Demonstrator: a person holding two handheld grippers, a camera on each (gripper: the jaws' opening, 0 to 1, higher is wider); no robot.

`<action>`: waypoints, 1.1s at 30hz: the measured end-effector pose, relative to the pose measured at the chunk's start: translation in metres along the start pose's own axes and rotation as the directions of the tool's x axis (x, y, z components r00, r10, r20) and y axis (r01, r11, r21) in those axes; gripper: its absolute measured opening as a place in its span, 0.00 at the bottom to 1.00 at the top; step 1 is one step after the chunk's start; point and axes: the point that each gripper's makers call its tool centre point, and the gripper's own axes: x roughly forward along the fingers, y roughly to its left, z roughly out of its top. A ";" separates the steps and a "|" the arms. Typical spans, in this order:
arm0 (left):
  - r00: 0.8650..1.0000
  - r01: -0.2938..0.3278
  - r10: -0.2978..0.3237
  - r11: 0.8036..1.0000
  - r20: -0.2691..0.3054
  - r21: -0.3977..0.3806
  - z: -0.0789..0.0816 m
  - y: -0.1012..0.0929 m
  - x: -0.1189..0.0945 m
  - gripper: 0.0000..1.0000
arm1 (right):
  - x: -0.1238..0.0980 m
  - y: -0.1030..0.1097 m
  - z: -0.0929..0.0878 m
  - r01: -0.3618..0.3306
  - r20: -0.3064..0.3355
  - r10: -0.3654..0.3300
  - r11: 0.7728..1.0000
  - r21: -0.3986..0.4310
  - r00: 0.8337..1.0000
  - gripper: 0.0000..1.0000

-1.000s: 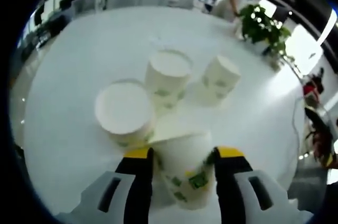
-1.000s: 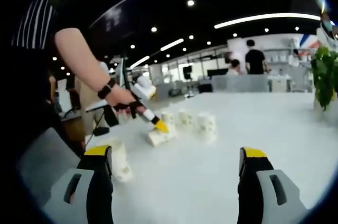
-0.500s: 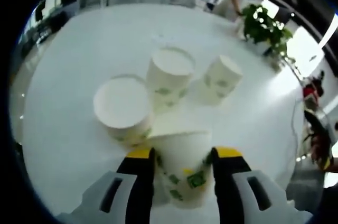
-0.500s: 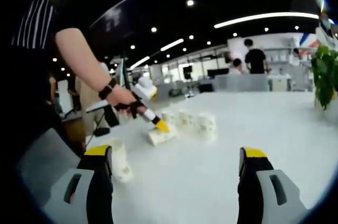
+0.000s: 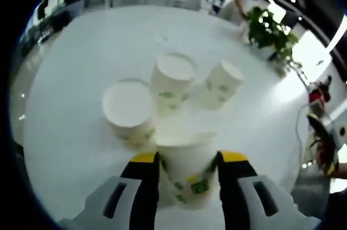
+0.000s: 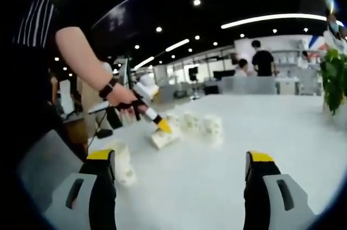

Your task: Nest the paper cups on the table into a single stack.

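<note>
My left gripper (image 5: pixel 187 157) is shut on a white paper cup with green print (image 5: pixel 187 173), which is tilted with its wide end pointing away from me. Just beyond it three more such cups stand close together on the white table (image 5: pixel 81 51): a left cup (image 5: pixel 130 109), a middle cup (image 5: pixel 172 81) and a right cup (image 5: pixel 222 83). In the right gripper view the left gripper (image 6: pixel 160 125) holds that cup (image 6: pixel 164 139) just above the table beside the cluster of cups (image 6: pixel 200 126). My right gripper (image 6: pixel 181 178) is open and holds nothing. Another cup (image 6: pixel 122 164) stands by its left jaw.
A person's bare arm (image 6: pixel 87 62) with a dark wristband carries the left gripper. A potted plant (image 5: pixel 268 26) stands at the table's far right edge. Chairs and people fill the background beyond the table. Bare table surface (image 6: pixel 217 176) lies between the right gripper's jaws.
The left gripper has risen a little with its cup, so the three standing cups look slightly smaller. The right gripper has not moved.
</note>
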 end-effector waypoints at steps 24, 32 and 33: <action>0.997 0.048 -0.047 0.999 0.062 -0.006 -0.009 -0.010 -0.033 0.40 | 0.003 0.005 -0.004 -0.006 -0.030 0.005 0.999 -0.038 1.000 0.97; 0.992 0.076 -0.076 0.997 0.096 0.002 -0.005 -0.017 -0.044 0.39 | 0.004 0.008 -0.005 -0.016 -0.039 0.015 0.999 -0.042 0.999 0.97; 0.992 0.077 -0.078 0.997 0.100 0.012 -0.005 -0.018 -0.046 0.39 | 0.004 0.008 -0.006 -0.017 -0.042 0.015 0.999 -0.044 0.999 0.97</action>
